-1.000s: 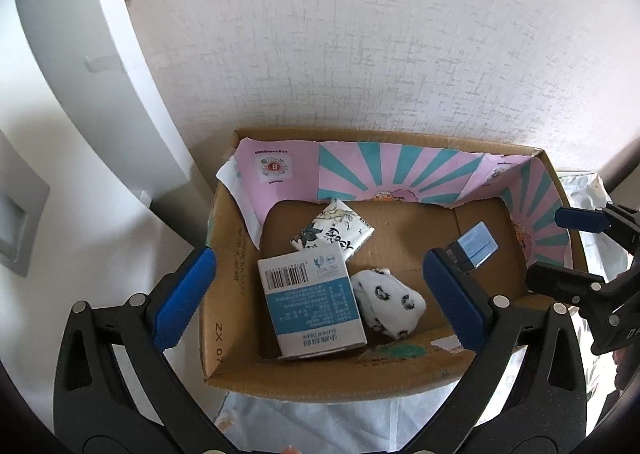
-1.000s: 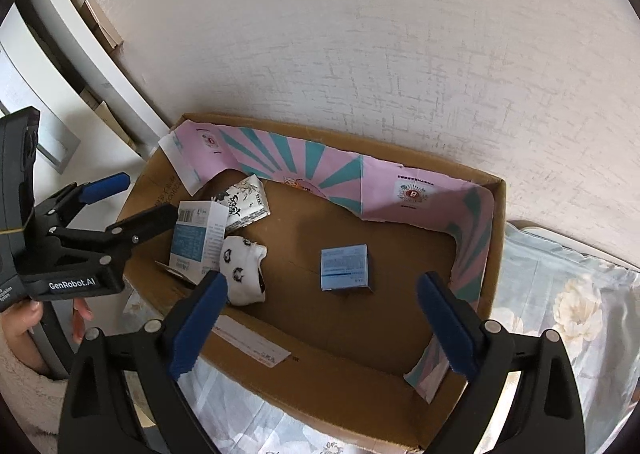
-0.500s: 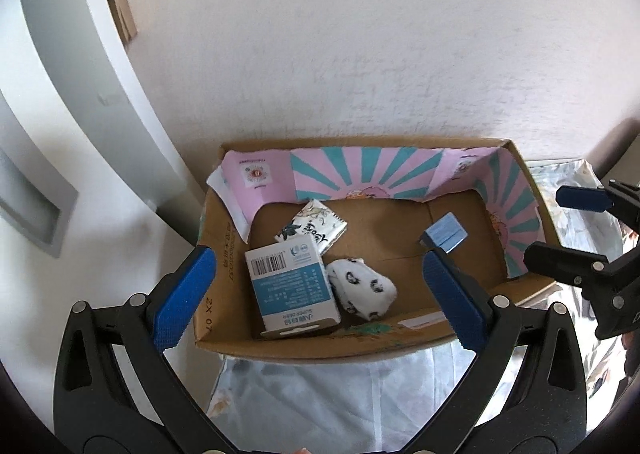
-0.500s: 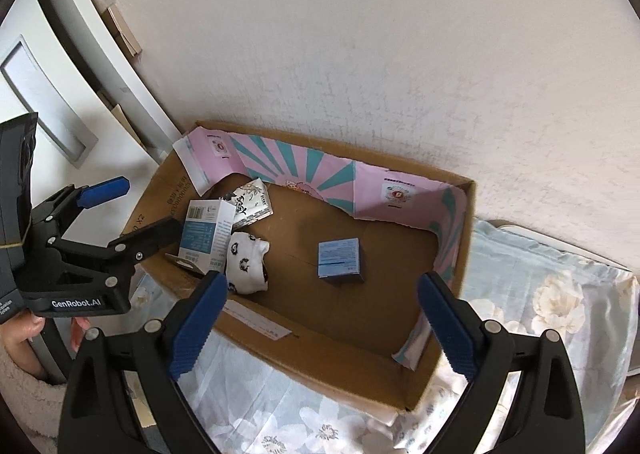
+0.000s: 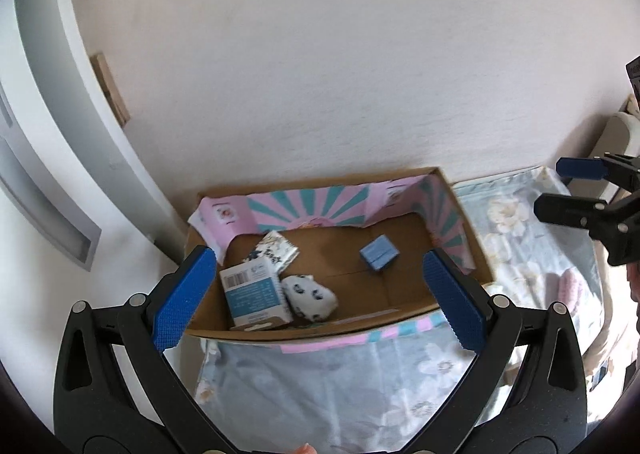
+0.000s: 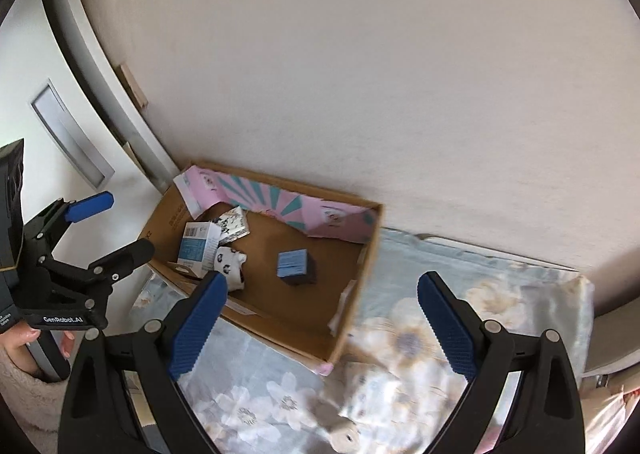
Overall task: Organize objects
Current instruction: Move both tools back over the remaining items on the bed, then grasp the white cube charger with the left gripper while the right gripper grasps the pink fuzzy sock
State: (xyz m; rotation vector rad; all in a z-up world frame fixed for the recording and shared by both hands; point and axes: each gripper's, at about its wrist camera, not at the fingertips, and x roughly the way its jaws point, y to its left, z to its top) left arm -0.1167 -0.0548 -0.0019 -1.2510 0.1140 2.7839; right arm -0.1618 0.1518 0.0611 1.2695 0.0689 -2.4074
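Withdrawing both claws from the cardboard box [image 5: 478, 250]: left claw [image 5: 320, 300] and right claw [image 6: 324, 328] spread wide, gripping nothing. Showing more floral cloth [image 6: 440, 294] than one second earlier. Resting inside the box: barcoded carton [image 5: 254, 292], patterned pouch [image 5: 312, 296], small blue box [image 5: 379, 254].

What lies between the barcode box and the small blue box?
The spotted white bundle beside the barcode box; then bare cardboard floor up to the small blue box, in both views.
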